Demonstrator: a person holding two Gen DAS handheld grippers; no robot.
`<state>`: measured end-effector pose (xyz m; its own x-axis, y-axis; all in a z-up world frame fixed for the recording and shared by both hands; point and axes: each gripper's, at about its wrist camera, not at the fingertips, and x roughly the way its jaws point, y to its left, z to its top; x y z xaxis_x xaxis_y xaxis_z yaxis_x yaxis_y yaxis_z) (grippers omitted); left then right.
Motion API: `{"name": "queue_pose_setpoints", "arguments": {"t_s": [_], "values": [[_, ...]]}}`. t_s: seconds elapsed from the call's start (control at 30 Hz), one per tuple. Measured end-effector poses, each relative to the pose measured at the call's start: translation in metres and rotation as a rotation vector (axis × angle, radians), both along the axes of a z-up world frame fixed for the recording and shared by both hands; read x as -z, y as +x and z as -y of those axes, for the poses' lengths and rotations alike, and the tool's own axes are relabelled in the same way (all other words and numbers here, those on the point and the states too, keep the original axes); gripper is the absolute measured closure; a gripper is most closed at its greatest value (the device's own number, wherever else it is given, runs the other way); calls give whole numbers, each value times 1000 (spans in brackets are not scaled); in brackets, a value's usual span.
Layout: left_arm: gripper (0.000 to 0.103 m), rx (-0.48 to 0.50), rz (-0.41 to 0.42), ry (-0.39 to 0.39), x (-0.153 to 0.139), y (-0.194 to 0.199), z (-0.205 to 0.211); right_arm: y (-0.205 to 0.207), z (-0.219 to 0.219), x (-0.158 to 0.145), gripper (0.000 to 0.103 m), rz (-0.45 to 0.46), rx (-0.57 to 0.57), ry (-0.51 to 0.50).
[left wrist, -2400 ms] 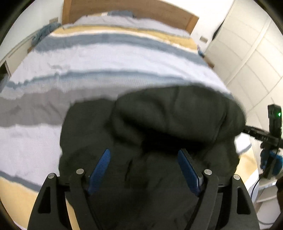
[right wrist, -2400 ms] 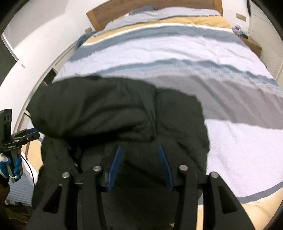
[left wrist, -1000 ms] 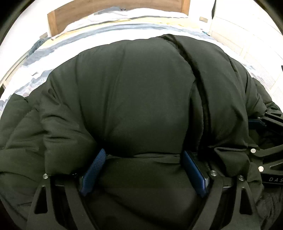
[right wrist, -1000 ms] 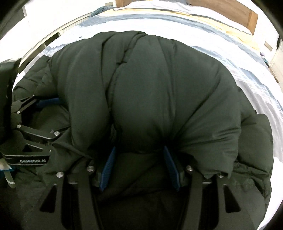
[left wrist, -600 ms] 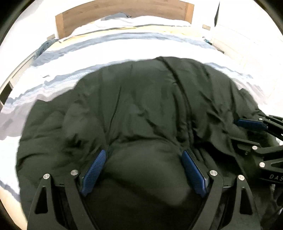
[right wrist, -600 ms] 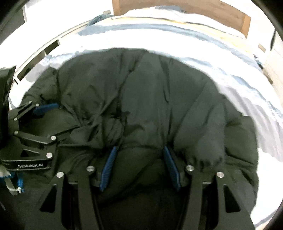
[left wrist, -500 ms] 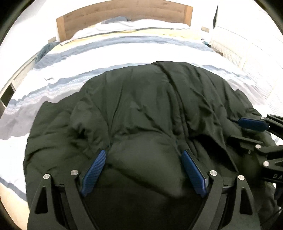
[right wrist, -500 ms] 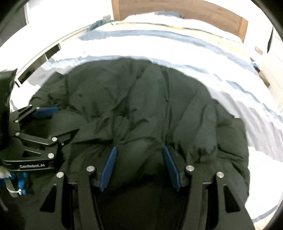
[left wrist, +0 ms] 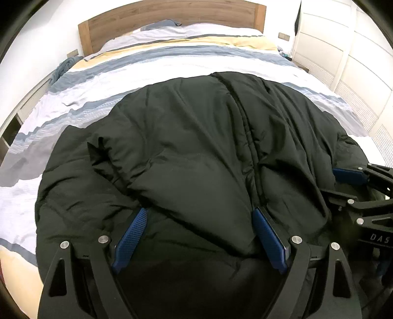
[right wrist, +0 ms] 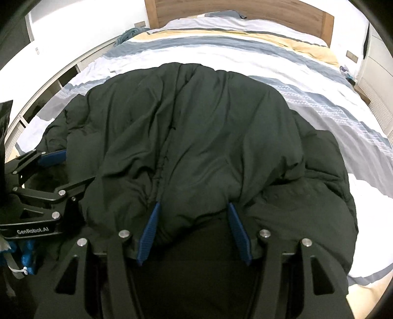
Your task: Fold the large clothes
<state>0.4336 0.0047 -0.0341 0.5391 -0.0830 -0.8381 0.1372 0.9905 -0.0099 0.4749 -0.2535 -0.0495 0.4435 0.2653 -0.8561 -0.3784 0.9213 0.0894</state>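
A large black puffer jacket (left wrist: 196, 152) lies on the striped bed, its near part folded over away from me; it also fills the right wrist view (right wrist: 201, 147). My left gripper (left wrist: 200, 216) is open, with the jacket's folded edge lying between its blue pads. My right gripper (right wrist: 194, 208) is also open, with puffy jacket fabric between its pads. Each gripper shows in the other's view: the right gripper at the right edge (left wrist: 348, 181), the left gripper at the left edge (right wrist: 51, 169).
The bed (left wrist: 172, 63) has a striped white, grey-blue and yellow cover and a wooden headboard (left wrist: 172, 17). White wardrobe doors (left wrist: 343, 49) stand to the right. A low window ledge (right wrist: 49, 81) runs along the left side.
The raised jacket has been brought forward and laid down on the bed, and the folded part has settled flatter. Both grippers have stayed open over its near edge.
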Motion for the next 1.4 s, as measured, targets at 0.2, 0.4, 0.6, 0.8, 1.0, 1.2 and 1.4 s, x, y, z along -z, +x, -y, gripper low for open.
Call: {"name": "queue_pose_setpoints", "arguments": {"t_s": [0.2, 0.4, 0.6, 0.8, 1.0, 1.2, 1.4], "values": [[14, 13, -10, 5, -12, -19, -5, -16, 14, -14, 47, 1, 9, -6], [7, 38, -35, -25, -25, -52, -23, -50, 42, -28, 47, -38, 17, -43], [2, 5, -102, -59, -33, -88, -64, -105, 96, -40, 40, -135, 83, -38], [1, -71, -203, -62, -25, -121, -115, -174, 163, -32, 37, -295, 183, -55], [1, -145, -325, -84, -8, -155, -163, -240, 216, 1, 36, -504, 340, 54], [1, -210, -416, -139, 7, -186, -205, -262, 241, 33, 36, -599, 427, 141], [1, -310, -503, -221, 36, -225, -249, -264, 246, 53, 34, -649, 435, 197]]}}
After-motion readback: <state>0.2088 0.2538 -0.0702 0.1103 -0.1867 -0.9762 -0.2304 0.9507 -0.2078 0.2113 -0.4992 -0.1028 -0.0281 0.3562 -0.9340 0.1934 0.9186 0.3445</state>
